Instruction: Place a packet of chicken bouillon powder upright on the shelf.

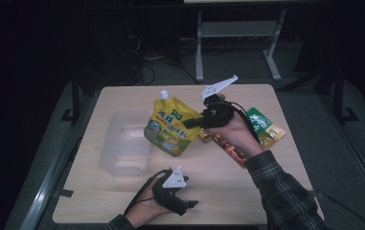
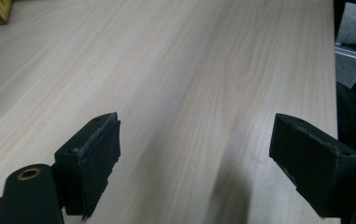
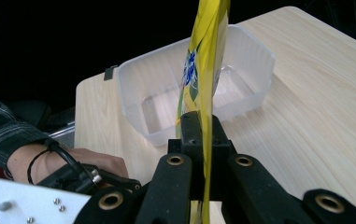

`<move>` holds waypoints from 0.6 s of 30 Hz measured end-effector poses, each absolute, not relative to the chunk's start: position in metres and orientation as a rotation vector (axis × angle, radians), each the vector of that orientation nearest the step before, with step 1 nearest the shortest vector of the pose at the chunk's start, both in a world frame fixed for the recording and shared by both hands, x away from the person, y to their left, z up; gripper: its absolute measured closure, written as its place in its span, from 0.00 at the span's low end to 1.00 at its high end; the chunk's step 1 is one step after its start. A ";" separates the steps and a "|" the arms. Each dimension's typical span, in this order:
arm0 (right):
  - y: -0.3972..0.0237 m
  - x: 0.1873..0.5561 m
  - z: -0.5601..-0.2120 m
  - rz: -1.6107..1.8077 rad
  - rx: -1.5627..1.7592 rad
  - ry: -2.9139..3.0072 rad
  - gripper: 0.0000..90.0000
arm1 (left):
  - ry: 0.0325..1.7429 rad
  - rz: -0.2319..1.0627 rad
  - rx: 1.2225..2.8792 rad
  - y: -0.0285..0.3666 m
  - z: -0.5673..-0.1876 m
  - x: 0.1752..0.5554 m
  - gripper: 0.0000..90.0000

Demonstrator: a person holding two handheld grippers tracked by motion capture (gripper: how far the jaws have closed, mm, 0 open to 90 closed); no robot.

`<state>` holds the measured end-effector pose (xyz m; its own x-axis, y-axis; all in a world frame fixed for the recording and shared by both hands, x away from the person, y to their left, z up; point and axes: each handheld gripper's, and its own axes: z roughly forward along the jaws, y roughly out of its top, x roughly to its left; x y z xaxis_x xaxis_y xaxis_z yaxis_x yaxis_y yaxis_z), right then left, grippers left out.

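Above the desk's (image 1: 266,191) middle, beside the clear plastic tub (image 1: 125,143), my right gripper (image 1: 193,122) clamps the yellow spouted pouch (image 1: 170,127), while my left gripper (image 1: 189,205) rests wide open, empty, near the front edge.

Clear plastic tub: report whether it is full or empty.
Empty. The clear plastic tub shows a bare bottom in the right gripper view; the yellow pouch hangs outside it.
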<state>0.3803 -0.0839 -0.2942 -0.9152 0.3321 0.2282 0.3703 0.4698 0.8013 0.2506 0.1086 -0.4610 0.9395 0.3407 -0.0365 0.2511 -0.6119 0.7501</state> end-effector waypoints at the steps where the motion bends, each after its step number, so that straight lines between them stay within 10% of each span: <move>1: -0.080 0.381 -0.294 -1.464 -0.627 -2.660 1.00 | 0.423 0.137 2.257 0.109 -0.461 0.251 0.18; 18: -0.013 0.389 -0.287 -1.417 -0.511 -2.680 1.00 | 0.427 0.139 2.269 0.108 -0.463 0.251 0.18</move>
